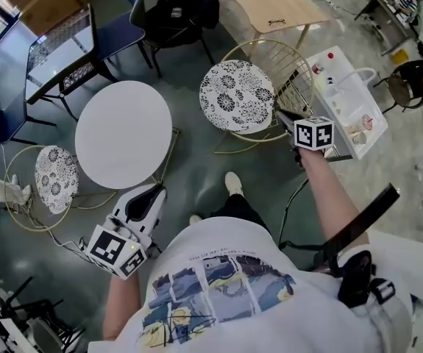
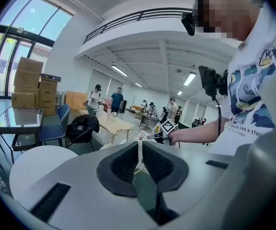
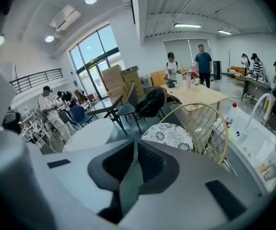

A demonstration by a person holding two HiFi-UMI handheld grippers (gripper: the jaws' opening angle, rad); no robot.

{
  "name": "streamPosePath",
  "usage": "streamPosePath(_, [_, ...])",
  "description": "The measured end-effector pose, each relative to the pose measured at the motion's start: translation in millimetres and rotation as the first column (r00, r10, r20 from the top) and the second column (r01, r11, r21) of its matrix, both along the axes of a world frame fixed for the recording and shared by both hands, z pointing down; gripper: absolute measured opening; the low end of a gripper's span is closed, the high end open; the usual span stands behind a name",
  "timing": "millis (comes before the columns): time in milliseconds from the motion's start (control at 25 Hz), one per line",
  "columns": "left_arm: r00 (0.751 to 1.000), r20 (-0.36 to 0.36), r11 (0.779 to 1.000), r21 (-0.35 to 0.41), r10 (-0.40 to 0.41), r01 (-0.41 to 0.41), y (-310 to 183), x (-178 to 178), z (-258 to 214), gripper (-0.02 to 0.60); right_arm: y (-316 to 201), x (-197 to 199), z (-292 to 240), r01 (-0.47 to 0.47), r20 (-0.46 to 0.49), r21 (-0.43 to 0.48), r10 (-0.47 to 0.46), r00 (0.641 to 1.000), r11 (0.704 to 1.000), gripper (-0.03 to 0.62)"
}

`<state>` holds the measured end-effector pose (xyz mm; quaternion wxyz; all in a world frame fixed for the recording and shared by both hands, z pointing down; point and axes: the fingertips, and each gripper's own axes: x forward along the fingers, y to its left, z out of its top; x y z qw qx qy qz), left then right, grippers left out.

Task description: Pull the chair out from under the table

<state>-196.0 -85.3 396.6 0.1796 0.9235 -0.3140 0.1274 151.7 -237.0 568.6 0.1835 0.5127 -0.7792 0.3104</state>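
— Gold wire and a flower-print seat: in the head view, how many chairs like that, and where is the one to move?

— Two. The chair (image 1: 237, 94) stands to the right of the round white table (image 1: 123, 134). Its seat is clear of the tabletop with bare floor between, and its hooped backrest (image 1: 288, 72) is on the side turned away from the table. The second chair (image 1: 55, 179) sits at the table's lower left, its seat just beside the rim. One such table, two grippers.

— Which hand is nearer?

— The right gripper (image 1: 285, 118) is just beside that backrest. The left gripper (image 1: 152, 195) hangs below the table, well apart from the chair and closer to the second one. I'd judge any further pull runs along the line from table through seat to backrest, toward the picture's right, and falls to the right hand.

— And the left gripper view?

— Its jaws are drawn together with only a thin slit between the pads and nothing in them. Past them shows the wire backrest (image 2: 121, 137), with the right gripper (image 2: 158, 135) at the end of a bare forearm. The table (image 2: 37, 164) lies low on the left.

— The right gripper view?

— Jaws drawn together there too, closed on nothing. The chair's seat (image 3: 169, 134) lies just beyond them, a little right. The backrest (image 3: 210, 128) rises further right, and the table (image 3: 92, 133) is ahead on the left. By my reading those jaws must part before they can take the wire.
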Motion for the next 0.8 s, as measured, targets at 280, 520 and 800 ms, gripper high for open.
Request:
streamPosePath(280, [0.999,-0.002,0.999,-0.023,0.036,-0.036,42.6,-38.6,13.8,0.009,92.9,-120.9,-18.2,0.108,0.045,0.029,-0.109,0.993,0.994,0.015])
streamPosePath(520, [0.999,0.004,0.998,-0.023,0.052,-0.052,76.0,-51.8,20.0,0.009,157.4,-199.8,-34.0,0.308,-0.054,0.059,-0.305,0.951,0.949,0.012])
streamPosePath(800, [0.997,0.01,0.997,-0.021,0.074,-0.073,99.5,-50.3,22.9,0.009,206.3,-250.0,-58.5,0.413,-0.038,0.087,-0.411,0.911,0.907,0.011])
